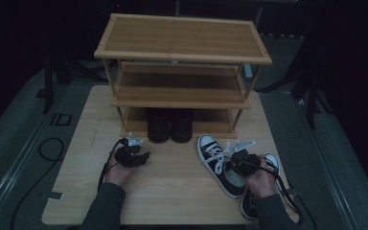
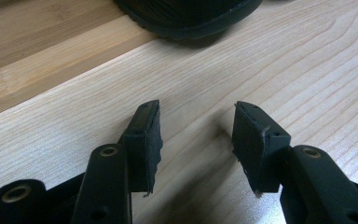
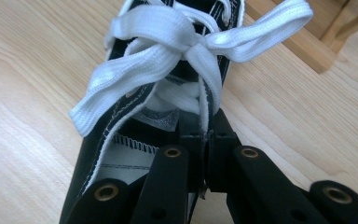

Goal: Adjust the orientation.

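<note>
While the left gripper [image 1: 133,158] rests with fingers apart, the right gripper [image 3: 204,140] pinches the sneaker's [image 3: 135,126] side wall.

Two black-and-white lace-up canvas sneakers [image 1: 219,165] on one light wooden table [image 1: 172,187], two black boots [image 1: 170,125] on the bottom tier of one three-tier bamboo shoe rack [image 1: 182,38], and two black hand-held grippers [image 1: 130,155].
</note>
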`<control>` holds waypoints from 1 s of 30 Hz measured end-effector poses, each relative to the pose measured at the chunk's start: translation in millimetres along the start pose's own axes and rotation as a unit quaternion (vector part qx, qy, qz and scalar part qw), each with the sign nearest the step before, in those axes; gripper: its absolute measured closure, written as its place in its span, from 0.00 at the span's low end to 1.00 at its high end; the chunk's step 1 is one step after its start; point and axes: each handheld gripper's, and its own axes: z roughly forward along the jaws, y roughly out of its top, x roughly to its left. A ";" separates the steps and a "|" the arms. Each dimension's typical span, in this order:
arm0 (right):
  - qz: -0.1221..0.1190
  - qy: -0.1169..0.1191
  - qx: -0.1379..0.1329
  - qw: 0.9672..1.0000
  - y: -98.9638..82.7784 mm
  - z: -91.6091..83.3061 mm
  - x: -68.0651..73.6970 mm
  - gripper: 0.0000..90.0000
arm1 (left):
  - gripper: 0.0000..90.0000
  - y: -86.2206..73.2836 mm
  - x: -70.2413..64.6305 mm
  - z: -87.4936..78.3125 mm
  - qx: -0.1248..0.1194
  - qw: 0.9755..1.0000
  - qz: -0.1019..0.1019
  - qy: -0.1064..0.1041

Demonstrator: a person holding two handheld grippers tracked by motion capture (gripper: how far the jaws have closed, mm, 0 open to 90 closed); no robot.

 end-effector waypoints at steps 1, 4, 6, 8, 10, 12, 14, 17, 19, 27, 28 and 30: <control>0.004 0.006 -0.005 1.000 -0.5 -0.7 -0.3 0.98 | 0.58 0.2 0.0 0.0 0.001 1.000 0.000 0.000; 0.002 0.024 -0.021 0.999 -1.3 -4.0 -1.1 0.98 | 0.58 0.2 0.1 0.0 0.001 1.000 0.000 0.000; 0.002 0.036 -0.030 0.999 -1.3 -6.6 -2.0 0.98 | 0.58 0.2 0.1 0.0 0.001 1.000 0.000 0.000; 0.001 0.047 -0.038 0.998 -1.4 -8.8 -2.2 0.98 | 0.58 0.2 0.0 0.0 0.001 1.000 0.000 0.000; 0.001 0.056 -0.048 0.997 -1.6 -10.7 -2.1 0.98 | 0.58 0.2 0.0 0.0 0.001 1.000 0.000 0.000; 0.002 0.060 -0.051 0.997 -1.7 -11.2 -2.2 0.98 | 0.58 0.2 0.0 0.0 0.001 1.000 0.000 0.000; 0.000 0.070 -0.062 0.996 -0.8 -10.5 -0.2 0.98 | 0.58 0.1 0.0 0.0 0.001 1.000 0.000 0.000; -0.003 0.085 -0.066 0.994 0.9 -8.2 2.5 0.98 | 0.58 0.3 0.2 -0.1 0.001 1.000 0.001 0.000; -0.004 0.096 -0.067 0.993 2.3 -6.7 4.5 0.99 | 0.58 0.3 0.3 -0.1 0.001 1.000 0.001 -0.001; -0.009 0.085 -0.033 0.996 4.5 0.6 4.2 0.98 | 0.58 0.4 0.3 0.0 0.001 1.000 0.001 -0.001; -0.009 0.076 -0.025 0.997 4.5 1.9 4.9 0.98 | 0.58 0.4 0.3 0.0 0.001 1.000 0.001 -0.001; -0.008 0.078 -0.023 0.997 4.6 1.9 4.8 0.97 | 0.58 0.4 0.2 0.0 0.002 1.000 0.001 -0.001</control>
